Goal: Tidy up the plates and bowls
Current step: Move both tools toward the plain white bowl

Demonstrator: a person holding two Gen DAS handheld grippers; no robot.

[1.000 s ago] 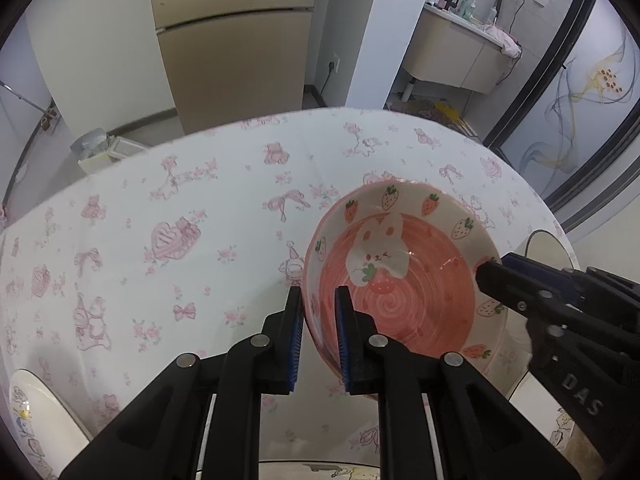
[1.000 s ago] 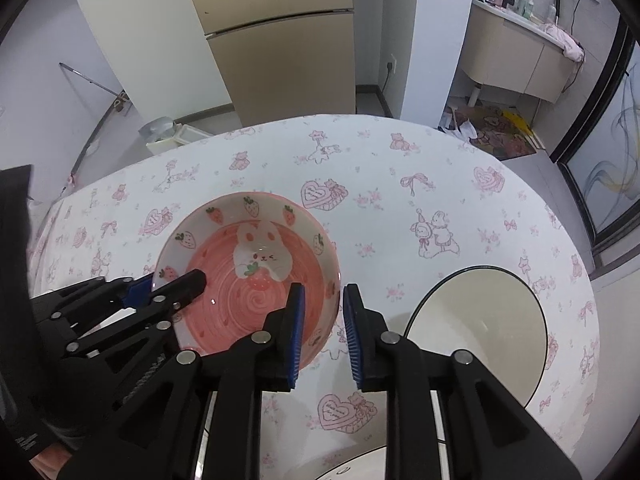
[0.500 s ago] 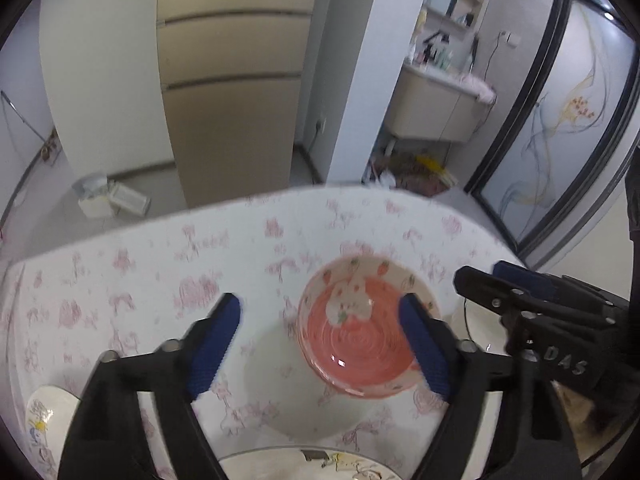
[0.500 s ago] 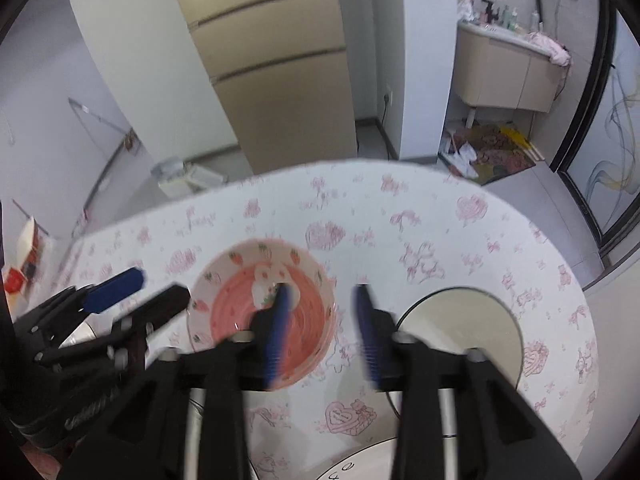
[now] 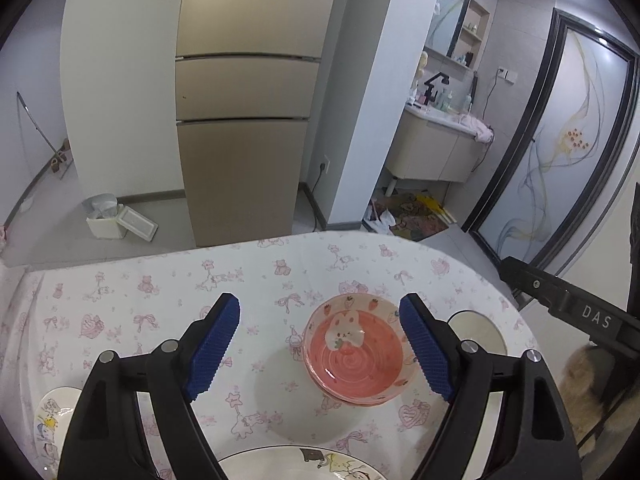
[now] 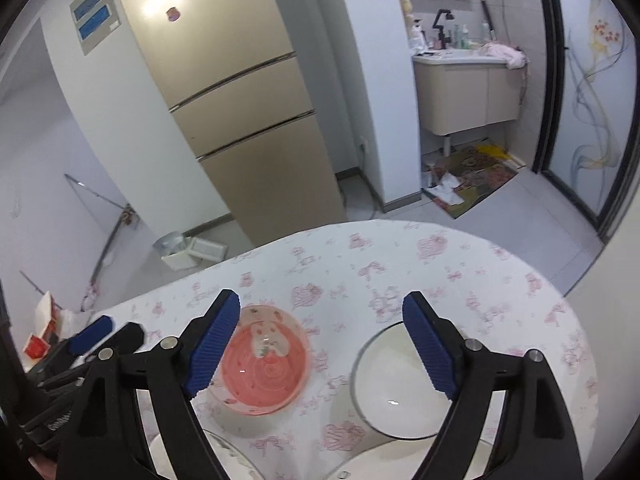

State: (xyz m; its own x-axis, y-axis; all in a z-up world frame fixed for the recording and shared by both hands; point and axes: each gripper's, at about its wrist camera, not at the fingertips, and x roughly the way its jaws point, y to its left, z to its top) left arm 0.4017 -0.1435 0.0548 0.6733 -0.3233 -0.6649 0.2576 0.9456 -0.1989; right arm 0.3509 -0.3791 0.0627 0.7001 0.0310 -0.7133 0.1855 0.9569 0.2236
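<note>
With both sets of jaws just opened wide and nothing between them, left gripper [image 5: 320, 348] and right gripper [image 6: 320, 344] hang above the pink bowl [image 5: 354, 354]. Bowl sits free on the tabletop [image 5: 168, 292]; white plate [image 6: 396, 380] just right of it, apart.

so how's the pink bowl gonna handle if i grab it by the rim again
The pink bowl looks like glazed ceramic, so probably stiff, breakable and a bit slick against the pads. It seems to rest on another dish, so nudging it may slide or rock it.
</note>
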